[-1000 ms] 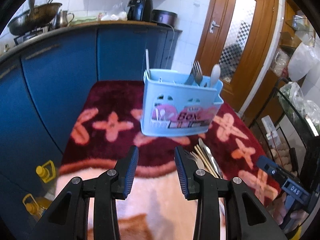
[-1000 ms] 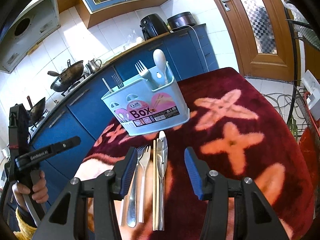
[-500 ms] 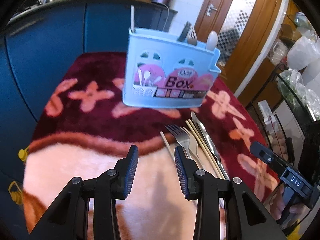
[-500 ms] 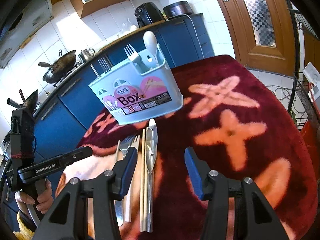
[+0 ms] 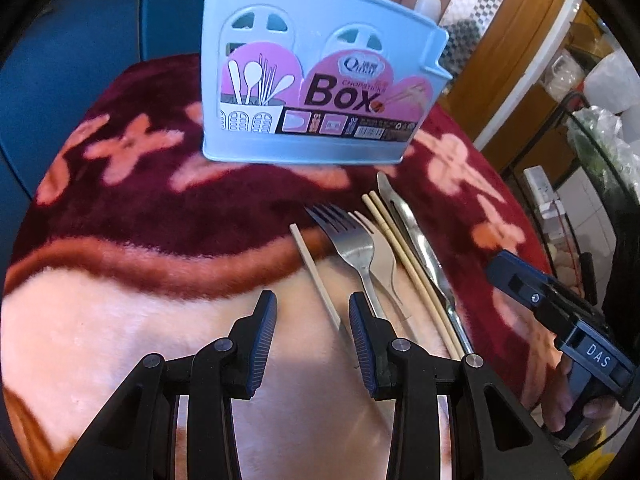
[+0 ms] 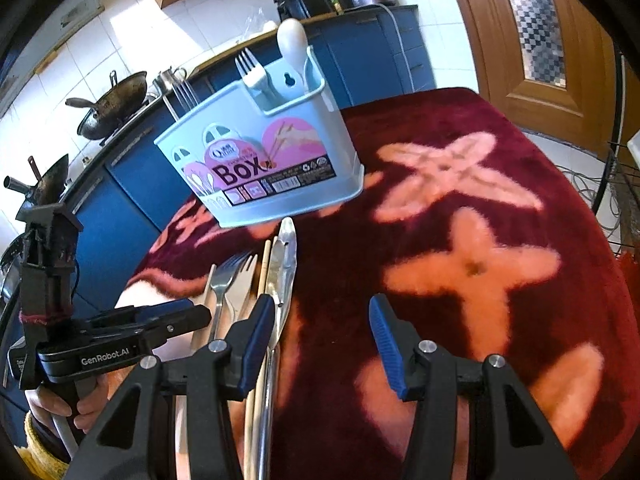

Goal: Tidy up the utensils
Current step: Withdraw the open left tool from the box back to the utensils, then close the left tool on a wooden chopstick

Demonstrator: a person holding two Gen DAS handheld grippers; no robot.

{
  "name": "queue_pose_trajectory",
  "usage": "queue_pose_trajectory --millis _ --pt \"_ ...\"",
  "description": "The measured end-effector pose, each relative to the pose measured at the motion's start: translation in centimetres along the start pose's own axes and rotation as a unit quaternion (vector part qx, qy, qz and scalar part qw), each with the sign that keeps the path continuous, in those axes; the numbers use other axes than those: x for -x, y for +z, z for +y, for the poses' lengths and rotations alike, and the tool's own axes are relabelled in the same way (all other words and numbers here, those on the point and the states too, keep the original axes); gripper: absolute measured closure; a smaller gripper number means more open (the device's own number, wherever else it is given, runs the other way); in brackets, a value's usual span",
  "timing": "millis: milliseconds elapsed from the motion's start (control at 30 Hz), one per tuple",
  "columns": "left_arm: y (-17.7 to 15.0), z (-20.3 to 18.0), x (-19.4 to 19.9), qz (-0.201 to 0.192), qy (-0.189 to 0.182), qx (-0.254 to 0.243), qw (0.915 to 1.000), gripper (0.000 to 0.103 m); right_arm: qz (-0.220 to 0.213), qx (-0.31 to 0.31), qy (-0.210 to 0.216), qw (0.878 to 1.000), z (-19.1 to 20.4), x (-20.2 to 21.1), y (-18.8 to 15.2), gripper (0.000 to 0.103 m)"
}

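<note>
Pale blue utensil box [image 5: 316,76] with pink label, forks [image 5: 352,240] and chopsticks [image 5: 400,248] lying before it, left gripper [image 5: 312,320] and right gripper [image 6: 320,328] both spread and empty, white spoon [image 6: 292,40] clear only in the right view

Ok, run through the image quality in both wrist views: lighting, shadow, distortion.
Left wrist view: fisheye bends the blue cabinets and leans the utensil box; the fingers cast a shadow on the pale part of the blanket; forks stay sharp. Right wrist view: bright sun washes the white tiles, glare streaks the knife, dark vignette rings the corners.
</note>
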State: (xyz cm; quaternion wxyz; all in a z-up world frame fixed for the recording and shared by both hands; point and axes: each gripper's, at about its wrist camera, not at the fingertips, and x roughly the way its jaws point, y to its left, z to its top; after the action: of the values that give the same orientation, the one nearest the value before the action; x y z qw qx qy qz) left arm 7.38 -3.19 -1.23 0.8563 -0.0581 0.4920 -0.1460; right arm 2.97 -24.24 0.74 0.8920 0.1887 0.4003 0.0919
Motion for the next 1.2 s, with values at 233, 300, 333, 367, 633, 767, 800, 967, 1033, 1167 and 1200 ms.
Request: queue_pose_trajectory --millis 233,300,333,367,633,767,800,967,1033,1167,1200 --pt "-0.1 -1.1 -0.4 0.012 0.039 -0.018 0.9990 0.065 0.019 0.016 0.021 0.999 0.1 -1.5 0.2 0.050" --pt "-0.2 -1.3 -0.4 0.021 0.051 -0.015 0.9984 0.065 0.021 0.026 0.023 0.999 0.3 -1.7 0.3 0.050" --pt "-0.2 -1.4 -0.5 0.027 0.055 -0.014 0.9981 0.065 0.021 0.030 0.024 0.999 0.4 -1.8 0.3 0.050" --pt "-0.2 -1.4 -0.4 0.032 0.058 -0.012 0.9977 0.065 0.022 0.033 0.026 0.999 0.5 -1.8 0.4 0.050" --pt "-0.5 -1.4 -0.1 0.032 0.058 -0.005 0.9978 0.075 0.028 0.036 0.029 0.999 0.7 -2.3 0.5 0.050" --pt "-0.3 -0.6 0.2 0.030 0.032 0.005 0.9990 0.093 0.027 0.037 0.019 0.999 1.1 -2.3 0.4 0.050" --pt "-0.3 -0.4 0.2 0.029 0.026 0.009 0.9992 0.094 0.028 0.037 0.017 0.999 1.2 -2.3 0.4 0.050" --pt "-0.1 1.3 1.0 0.011 0.014 0.023 0.9996 0.099 0.036 0.033 0.003 0.999 1.6 -2.5 0.5 0.054" --pt "-0.1 2.1 1.1 0.004 0.016 0.026 0.9995 0.099 0.043 0.028 -0.002 0.999 1.6 -2.7 0.6 0.061" --pt "0.0 3.0 1.1 0.000 0.004 0.026 0.9997 0.099 0.057 0.021 -0.009 0.998 1.7 -3.1 0.9 0.066" --pt "0.1 3.1 1.0 -0.001 0.001 0.024 0.9997 0.099 0.060 0.021 -0.011 0.998 1.8 -3.2 1.0 0.066"
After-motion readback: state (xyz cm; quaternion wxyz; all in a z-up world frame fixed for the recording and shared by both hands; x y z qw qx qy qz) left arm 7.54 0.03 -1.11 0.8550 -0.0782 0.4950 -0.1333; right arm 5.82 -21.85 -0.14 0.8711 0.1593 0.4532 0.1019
